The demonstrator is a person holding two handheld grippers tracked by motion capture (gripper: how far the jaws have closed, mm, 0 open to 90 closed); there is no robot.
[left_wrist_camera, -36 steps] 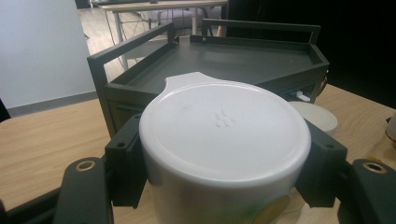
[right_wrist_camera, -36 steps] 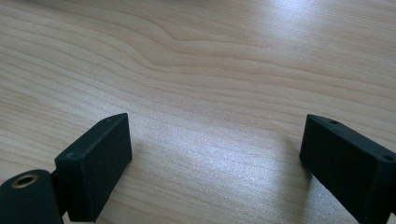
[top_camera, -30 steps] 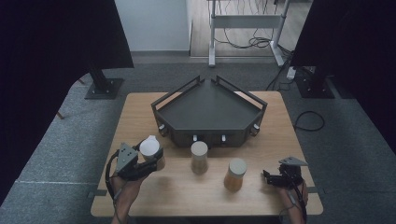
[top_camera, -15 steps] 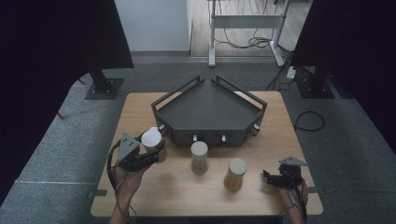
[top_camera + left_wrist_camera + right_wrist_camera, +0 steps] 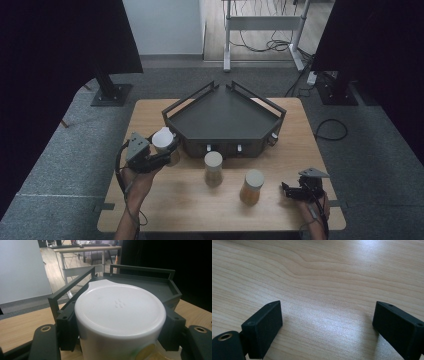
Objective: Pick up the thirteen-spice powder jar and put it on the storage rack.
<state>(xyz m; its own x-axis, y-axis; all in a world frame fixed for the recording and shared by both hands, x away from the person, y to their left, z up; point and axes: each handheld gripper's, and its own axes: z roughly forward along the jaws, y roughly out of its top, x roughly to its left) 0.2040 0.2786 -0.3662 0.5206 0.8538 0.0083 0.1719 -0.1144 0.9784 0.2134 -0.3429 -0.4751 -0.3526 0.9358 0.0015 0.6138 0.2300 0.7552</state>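
My left gripper [image 5: 167, 150] is shut on a white-lidded jar [image 5: 163, 141], held off the wooden table [image 5: 165, 210] just left of the dark tray [image 5: 225, 120]. In the left gripper view the jar's white lid [image 5: 120, 307] sits between the two black jaws, with the tray's rail [image 5: 72, 286] right behind it. Two more white-lidded jars stand on the table in front of the tray, one [image 5: 213, 168] in the middle and one [image 5: 251, 186] to its right. My right gripper [image 5: 289, 190] rests low at the table's front right, open with bare wood [image 5: 327, 290] between its jaws.
The tray has raised rails on its left and right sides and small knobs on its front wall [image 5: 222, 148]. Dark screens stand on both sides beyond the table. A desk frame [image 5: 260, 30] and cables lie on the floor behind.
My left gripper has lifted the jar and carried it up and away from me toward the tray's left front corner. The right gripper and the two standing jars have stayed put.
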